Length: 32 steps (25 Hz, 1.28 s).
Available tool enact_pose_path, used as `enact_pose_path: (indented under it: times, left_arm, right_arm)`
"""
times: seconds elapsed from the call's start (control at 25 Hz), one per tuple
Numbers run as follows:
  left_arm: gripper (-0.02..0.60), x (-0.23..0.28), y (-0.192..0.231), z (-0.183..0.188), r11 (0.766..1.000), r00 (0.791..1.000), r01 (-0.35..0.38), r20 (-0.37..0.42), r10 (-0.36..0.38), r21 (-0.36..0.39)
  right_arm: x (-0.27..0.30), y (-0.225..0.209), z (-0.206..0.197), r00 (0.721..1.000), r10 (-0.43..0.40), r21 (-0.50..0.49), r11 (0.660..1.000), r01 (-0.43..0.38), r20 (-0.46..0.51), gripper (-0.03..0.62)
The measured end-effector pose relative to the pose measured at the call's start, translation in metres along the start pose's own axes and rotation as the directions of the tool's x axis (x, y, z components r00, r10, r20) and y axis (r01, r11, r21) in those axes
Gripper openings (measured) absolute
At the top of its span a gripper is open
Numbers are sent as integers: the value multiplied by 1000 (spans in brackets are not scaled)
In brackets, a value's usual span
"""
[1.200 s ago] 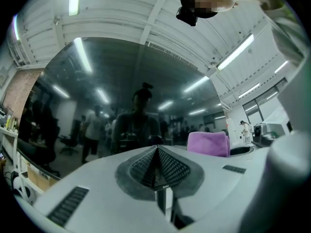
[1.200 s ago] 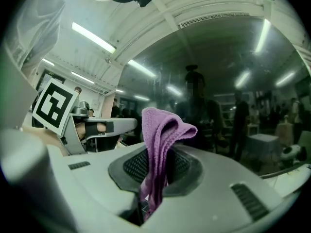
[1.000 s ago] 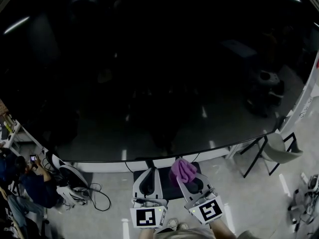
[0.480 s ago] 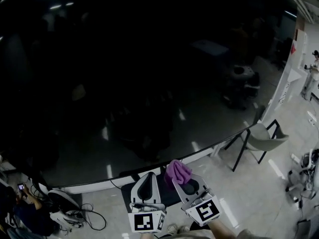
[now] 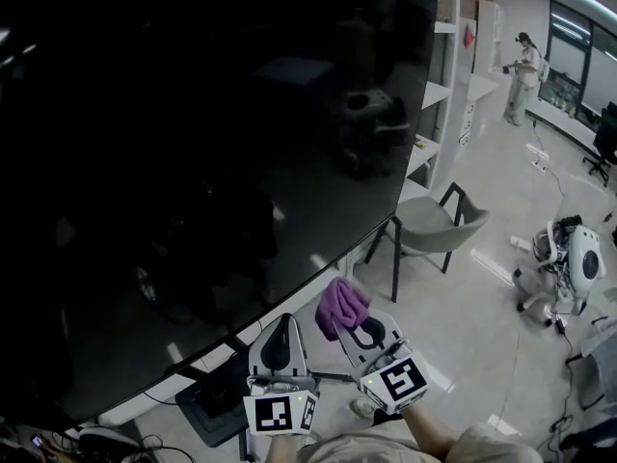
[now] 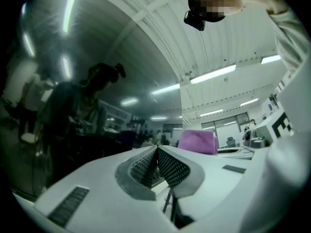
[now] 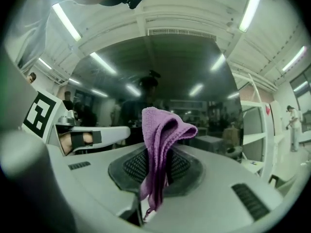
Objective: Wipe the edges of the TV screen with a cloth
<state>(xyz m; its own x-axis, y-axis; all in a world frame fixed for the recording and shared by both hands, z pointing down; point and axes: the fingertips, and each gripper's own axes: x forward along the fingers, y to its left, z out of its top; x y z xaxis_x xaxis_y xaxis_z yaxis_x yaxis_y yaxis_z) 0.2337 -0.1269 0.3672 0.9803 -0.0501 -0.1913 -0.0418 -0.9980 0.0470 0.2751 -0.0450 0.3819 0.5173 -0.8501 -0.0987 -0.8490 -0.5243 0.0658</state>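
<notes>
Purple knitted cloth [image 5: 341,304]: pinched in your right gripper [image 5: 343,322], near black TV screen [image 5: 193,162] bottom edge, up-left; left gripper [image 5: 277,324] jaws pressed together, empty.

left gripper [image 5: 278,328] sits near 6 o'clock in the head view, pointing to 12, jaws pressed together with nothing between them. right gripper [image 5: 355,330] is just beside it at its 3 o'clock, angled toward 11, jaws clamped on a purple cloth [image 5: 339,305]. right forearm [image 5: 429,434] trails toward 5.
</notes>
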Motion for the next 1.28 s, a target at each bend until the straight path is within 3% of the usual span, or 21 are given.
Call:
enact_pose_path:
  times: [0.36, 0.68, 0.84, 1.0, 1.28]
  left_arm:
    - [15, 134, -122, -32, 994, 994, 104, 25, -103, -28]
    - [15, 180, -158, -60, 995, 995, 101, -13, -101, -7]
    - [15, 196, -159, -75, 997, 996, 77, -40, -77, 10]
    - [15, 206, -159, -94, 999, 996, 54, -73, -53, 8]
    - [15, 219, -158, -111, 999, 995, 32, -98, -31, 6]
  right_arm:
    - [-27, -171, -18, 996, -86, -48, 995, 85, -16, 51]
    - [-15, -257, -61, 991, -122, -57, 991, 119, -57, 51]
    - [6, -286, -113, 983, -118, -38, 993, 114, -143, 51]
    - [27, -301, -161, 969, -87, 59, 993, 104, -231, 51]
    - [61, -309, -197, 961, -26, 171, 982, 76, -277, 51]
